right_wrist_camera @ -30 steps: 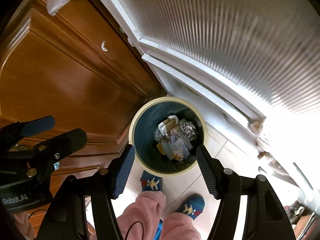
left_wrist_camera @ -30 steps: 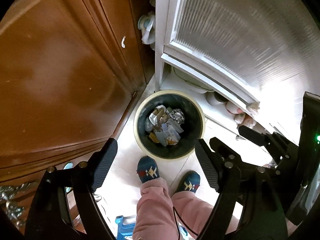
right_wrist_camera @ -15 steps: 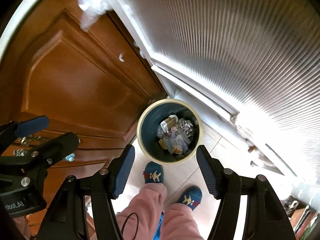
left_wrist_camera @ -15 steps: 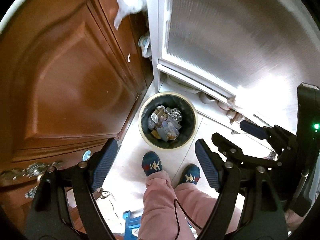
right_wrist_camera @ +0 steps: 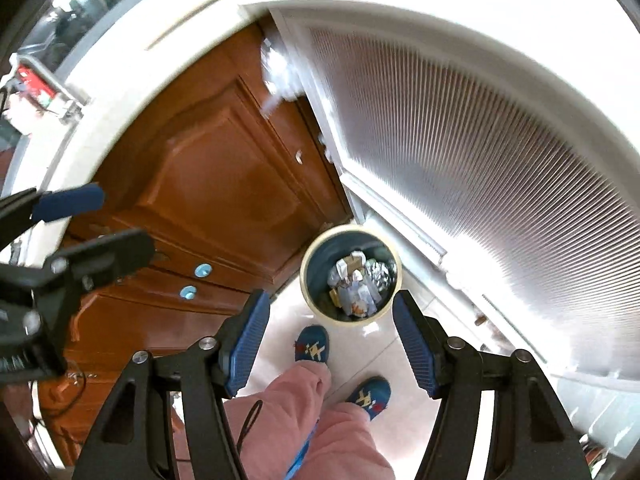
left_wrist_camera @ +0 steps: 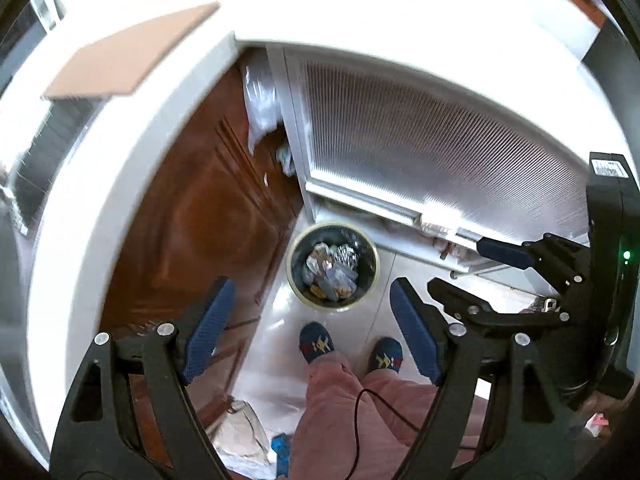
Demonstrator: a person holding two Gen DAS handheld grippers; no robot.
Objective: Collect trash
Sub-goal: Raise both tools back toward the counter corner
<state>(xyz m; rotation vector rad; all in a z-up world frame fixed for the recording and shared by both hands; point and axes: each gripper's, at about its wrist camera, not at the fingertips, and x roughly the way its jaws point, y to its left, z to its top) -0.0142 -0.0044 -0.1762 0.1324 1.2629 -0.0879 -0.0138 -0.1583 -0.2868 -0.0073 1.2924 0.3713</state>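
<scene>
Left tool (left_wrist_camera: 310, 330), seen from its own camera, stands spread and empty high above the trash bin (left_wrist_camera: 333, 266) on the floor by the wooden cabinet (left_wrist_camera: 200, 216), pointing steeply down past the person's slippers (left_wrist_camera: 316, 342). Right tool (right_wrist_camera: 332, 338) hangs the same way, spread with nothing between its pads; the crumpled paper and foil (right_wrist_camera: 360, 280) in the bin look light, soft and crushable, best pinched at a raised fold.

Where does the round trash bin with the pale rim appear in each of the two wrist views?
Left wrist view: trash bin on the floor, just below centre, between the tool's fingers.
Right wrist view: trash bin just right of centre, above the finger gap.
Shared landmark: brown wooden cabinet door, left of the bin.
</scene>
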